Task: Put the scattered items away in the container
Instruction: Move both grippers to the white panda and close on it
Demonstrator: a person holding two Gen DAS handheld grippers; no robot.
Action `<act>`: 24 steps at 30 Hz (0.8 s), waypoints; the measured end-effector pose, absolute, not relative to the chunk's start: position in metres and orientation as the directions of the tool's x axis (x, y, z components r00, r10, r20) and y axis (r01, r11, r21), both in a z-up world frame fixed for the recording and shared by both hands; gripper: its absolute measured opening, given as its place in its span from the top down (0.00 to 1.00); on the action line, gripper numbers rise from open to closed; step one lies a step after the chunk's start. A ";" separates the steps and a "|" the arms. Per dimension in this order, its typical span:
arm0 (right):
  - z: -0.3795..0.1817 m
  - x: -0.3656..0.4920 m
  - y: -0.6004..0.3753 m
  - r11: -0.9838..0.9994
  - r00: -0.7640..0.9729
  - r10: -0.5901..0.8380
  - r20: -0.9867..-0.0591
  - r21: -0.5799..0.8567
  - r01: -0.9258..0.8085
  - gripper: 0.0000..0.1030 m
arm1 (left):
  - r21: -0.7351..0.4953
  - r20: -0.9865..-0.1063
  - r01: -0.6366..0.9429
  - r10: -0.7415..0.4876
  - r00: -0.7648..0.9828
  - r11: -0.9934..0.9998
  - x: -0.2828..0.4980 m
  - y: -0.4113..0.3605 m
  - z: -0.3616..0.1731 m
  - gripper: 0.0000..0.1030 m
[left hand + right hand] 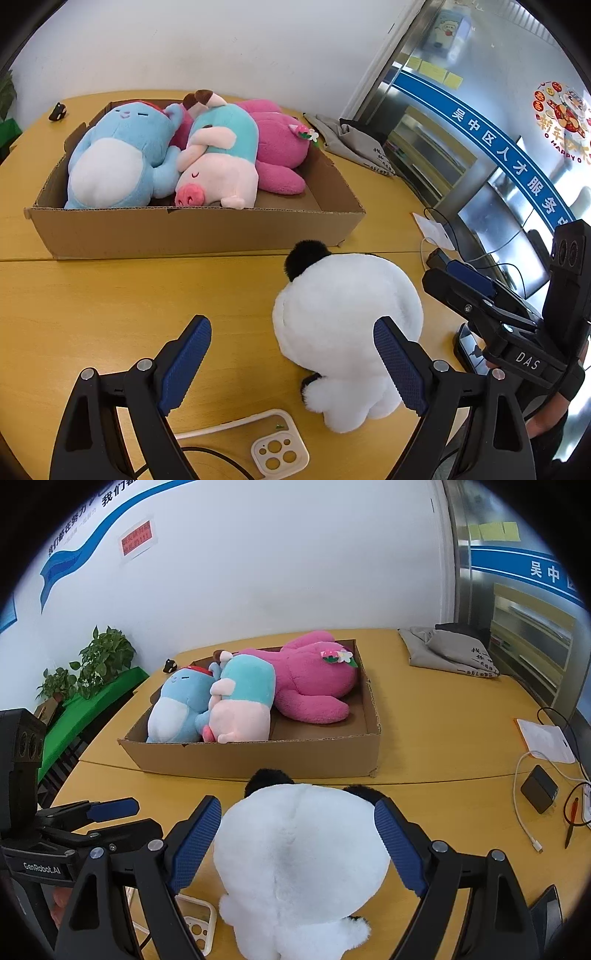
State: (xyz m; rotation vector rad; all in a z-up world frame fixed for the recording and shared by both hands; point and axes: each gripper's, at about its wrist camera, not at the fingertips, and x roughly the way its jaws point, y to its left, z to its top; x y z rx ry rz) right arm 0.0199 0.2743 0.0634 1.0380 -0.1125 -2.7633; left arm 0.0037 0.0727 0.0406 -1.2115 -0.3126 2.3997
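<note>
Yellow tabletop [443,805] fills both views, and your trouble starts at the bottom edge of the frames. Your right gripper [297,843] stands wide and released, its blue pads on either side of the panda [295,856] at lower centre, not yet pressing the fur as far as you can tell. That plush is round, soft and broad, so if you clamp only on the fluff it may squash and slide out on the lift; take it across the body. Your left gripper [291,363] is also spread and empty, with its right pad just in front of the same toy and bare table between the fingers. With both tools this close at lower left of the right view, you could knock one against the other, or nudge the toy aside. A phone case [279,452] and a cable lie by the bottom edge of the left view; a dragging paw could sweep them along. Further up, the box [258,760] already holds three plush toys [240,701] that crowd its left and middle, leaving bare floor only at the lower right corner. Drop the panda carelessly on the pile and it may roll over the low wall back onto the table. At far right, a charger [539,788] and pen sit clear of your path.
</note>
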 end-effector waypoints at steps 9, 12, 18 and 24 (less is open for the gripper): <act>0.060 0.022 0.298 -0.975 -0.749 -0.218 -0.625 0.169 0.142 0.17 | -0.423 -0.709 -0.288 0.512 -0.485 -0.859 -0.007 0.079 0.028 0.10; 0.051 0.022 0.324 -0.975 -0.745 -0.207 -0.634 0.192 0.107 0.17 | -0.449 -0.711 -0.294 0.537 -0.454 -0.844 -0.014 0.082 0.018 0.10; 0.019 0.018 0.352 -0.960 -0.675 -0.265 -0.688 0.250 0.122 0.17 | -0.587 -0.636 -0.356 0.687 -0.352 -0.727 -0.032 0.096 0.000 0.05; -0.018 0.005 0.341 -0.906 -0.592 -0.413 -0.692 0.377 0.191 0.12 | -0.594 -0.676 -0.356 0.687 -0.266 -0.722 -0.056 0.117 -0.030 0.03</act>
